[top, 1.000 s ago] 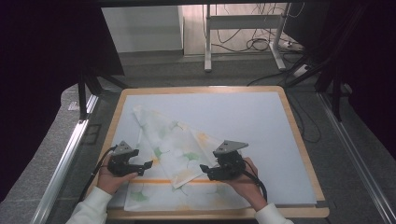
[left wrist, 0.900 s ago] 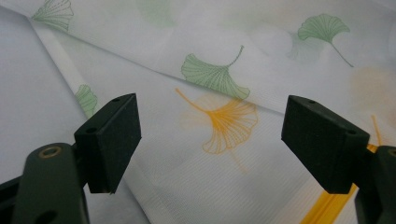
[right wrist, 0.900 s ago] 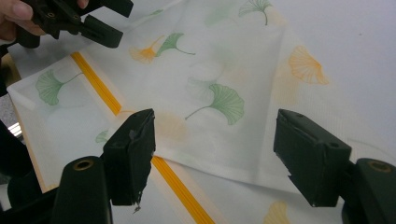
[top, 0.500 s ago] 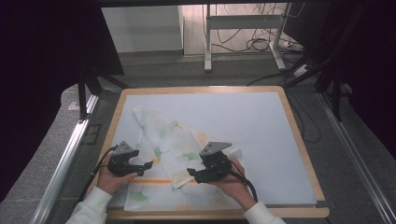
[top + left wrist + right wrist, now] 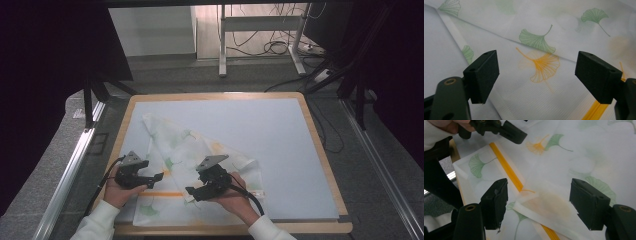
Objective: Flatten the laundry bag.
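Since a second ago the right gripper [image 5: 191,191] has travelled leftward across the cloth [image 5: 200,150], closing much of the gap to the left gripper [image 5: 158,176], which has stayed at the cloth's left edge.

No brand, label or readable writing shows anywhere on the cloth or the grippers.

The cloth is thin, white and slightly sheer, with fine woven ribs visible in the left gripper view. It is printed with fan-shaped ginkgo leaves in green and orange [image 5: 541,65] and carries a straight orange stripe [image 5: 509,171] near its hem. It lies on the near-left part of the pale tabletop [image 5: 280,135], partly folded so that one corner points toward the far left, with soft creases across it. A wooden rim [image 5: 320,135] frames the tabletop.

Both grippers are matte black with blocky, rectangular fingers. The left gripper's fingers [image 5: 484,75] stand spread wide just above the cloth, holding nothing. The right gripper's fingers [image 5: 495,202] are likewise spread, straddling a folded-over edge [image 5: 541,216] of the cloth beside the stripe, without pinching it.
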